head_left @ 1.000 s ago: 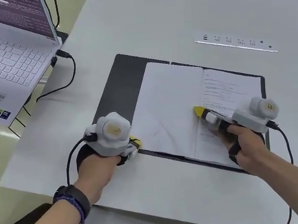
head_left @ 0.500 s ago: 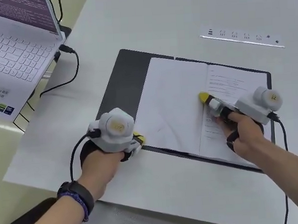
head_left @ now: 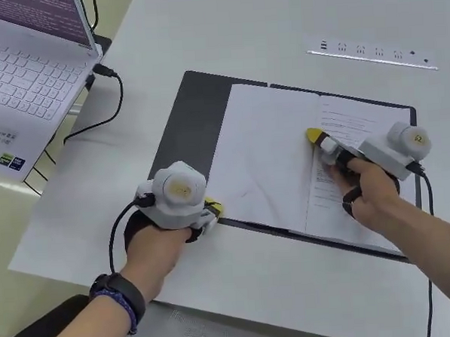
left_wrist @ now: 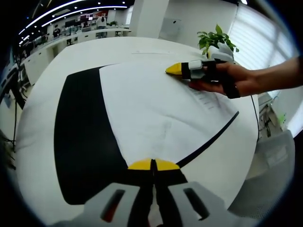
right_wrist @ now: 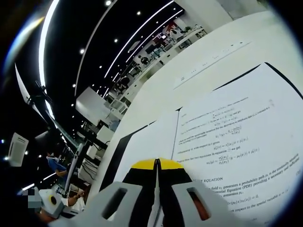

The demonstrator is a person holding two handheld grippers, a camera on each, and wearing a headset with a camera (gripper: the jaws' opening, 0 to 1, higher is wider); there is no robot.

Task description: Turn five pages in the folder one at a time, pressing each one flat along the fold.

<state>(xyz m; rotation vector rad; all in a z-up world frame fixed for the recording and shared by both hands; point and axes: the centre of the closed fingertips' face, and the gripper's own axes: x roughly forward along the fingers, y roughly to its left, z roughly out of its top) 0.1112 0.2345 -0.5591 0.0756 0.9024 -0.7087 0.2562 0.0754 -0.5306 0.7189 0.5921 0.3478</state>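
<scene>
Head view hides most of the left tongs [head_left: 212, 209] under their own pale body, with just a yellow sliver at the folder's [head_left: 192, 117] near edge. The right hand [head_left: 373, 195] and forearm cover the lower right part of the printed page [head_left: 358, 124] and the folder's near right corner. The laptop [head_left: 24, 73] is cut off by the frame at upper left. Its stickers are too small to read, and so is the mark on the right gripper's round cap.

The black folder lies open on the white counter [head_left: 203, 34], its near edge close to the counter's front edge. A blank turned page [head_left: 262, 159] lies across its middle, leaving a strip of bare cover on the left. Bare counter runs from the folder's far edge to the recessed power strip [head_left: 374, 55]. To the left there is open surface up to the counter's edge, where a black cable [head_left: 94, 119] loops from the laptop.

The right tongs [head_left: 314, 137] rest at the fold between the blank sheet and the printed one. In the right gripper view their yellow tips [right_wrist: 157, 164] are pressed together on the print, where the heading "EQUATION" can be read among formula lines too fine to make out. In the left gripper view the left tips [left_wrist: 153, 164] are also pressed together, at the blank page's near corner. Whether paper sits between them cannot be told.
</scene>
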